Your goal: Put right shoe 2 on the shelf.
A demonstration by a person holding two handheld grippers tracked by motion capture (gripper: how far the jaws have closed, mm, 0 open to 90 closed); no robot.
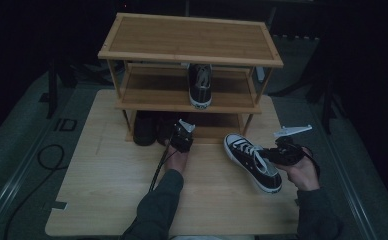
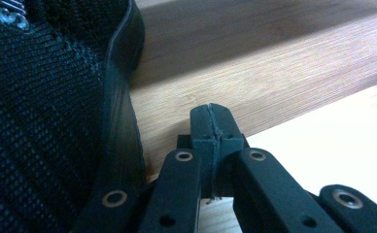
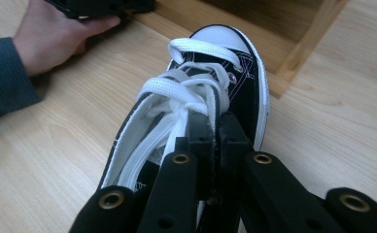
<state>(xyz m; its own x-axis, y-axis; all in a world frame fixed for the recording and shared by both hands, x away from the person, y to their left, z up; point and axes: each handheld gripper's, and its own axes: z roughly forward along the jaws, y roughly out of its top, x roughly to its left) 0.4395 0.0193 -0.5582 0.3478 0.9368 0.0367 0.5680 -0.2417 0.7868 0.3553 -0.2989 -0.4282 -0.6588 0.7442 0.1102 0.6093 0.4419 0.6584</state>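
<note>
I take the wooden shoe rack [image 1: 190, 55] as my landmark. The black-and-white sneaker [image 1: 252, 161] lies on the table [image 1: 107, 200] in front of the rack's right end, and my right gripper [image 1: 271, 155] holds it: in the right gripper view the jaws are pressed together on the side wall of the shoe [image 3: 225, 92] beside the laces [image 3: 186, 92], so the grip is narrow, on the edge of the opening only. The long axis of the sneaker runs from its heel near my right hand [image 1: 302, 172] to its white toe cap [image 3: 224, 36], which points toward the rack's lower right post [image 3: 317, 29]. So the shoe lies ahead of the claw, toe first toward the rack. I judge the coming move depends on this: the toe already faces the shelves, and the shoe must go forward along its own length and a little to the left to enter. The right hand is clearly the nearer one. My left gripper [image 1: 181, 137] is at the front of the rack's bottom shelf, its jaws closed with nothing between them, just beside a dark mesh shoe [image 2: 41, 121] that stands on this shelf. Another sneaker [image 1: 200, 85] stands on the middle shelf.
</note>
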